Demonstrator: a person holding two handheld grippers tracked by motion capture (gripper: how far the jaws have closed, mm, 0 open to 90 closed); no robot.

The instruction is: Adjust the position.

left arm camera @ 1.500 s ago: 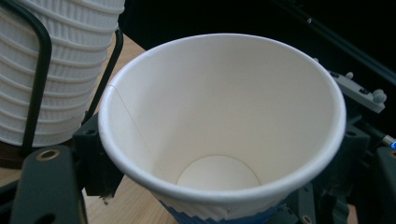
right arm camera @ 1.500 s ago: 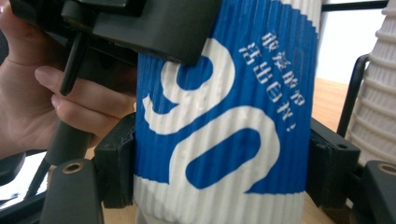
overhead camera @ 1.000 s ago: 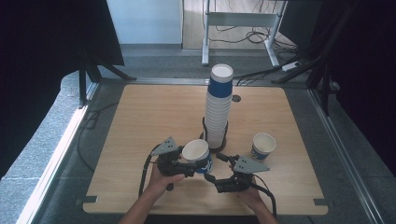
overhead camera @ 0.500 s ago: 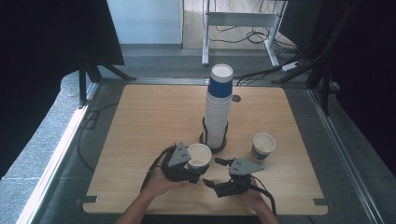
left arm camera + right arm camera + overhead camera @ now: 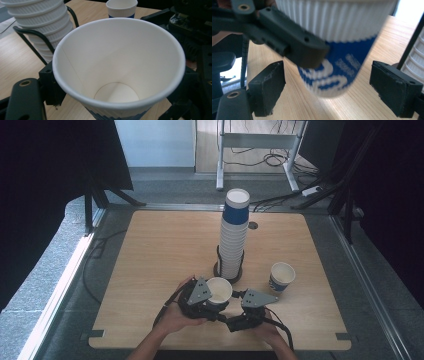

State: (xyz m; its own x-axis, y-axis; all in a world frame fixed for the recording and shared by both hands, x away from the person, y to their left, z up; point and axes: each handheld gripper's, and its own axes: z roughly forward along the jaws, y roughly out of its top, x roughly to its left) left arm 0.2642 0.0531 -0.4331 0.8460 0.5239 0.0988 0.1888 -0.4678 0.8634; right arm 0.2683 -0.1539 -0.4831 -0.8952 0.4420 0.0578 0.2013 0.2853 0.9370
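Here, left tongs (image 5: 216, 301) clamp a ribbed, tapered paper cup (image 5: 219, 290).

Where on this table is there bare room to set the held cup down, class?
Free: the broad left half of the table, and the far strip behind the cup stack. Crowded: the near middle, where both claws flank the held cup, and beside the lone cup.
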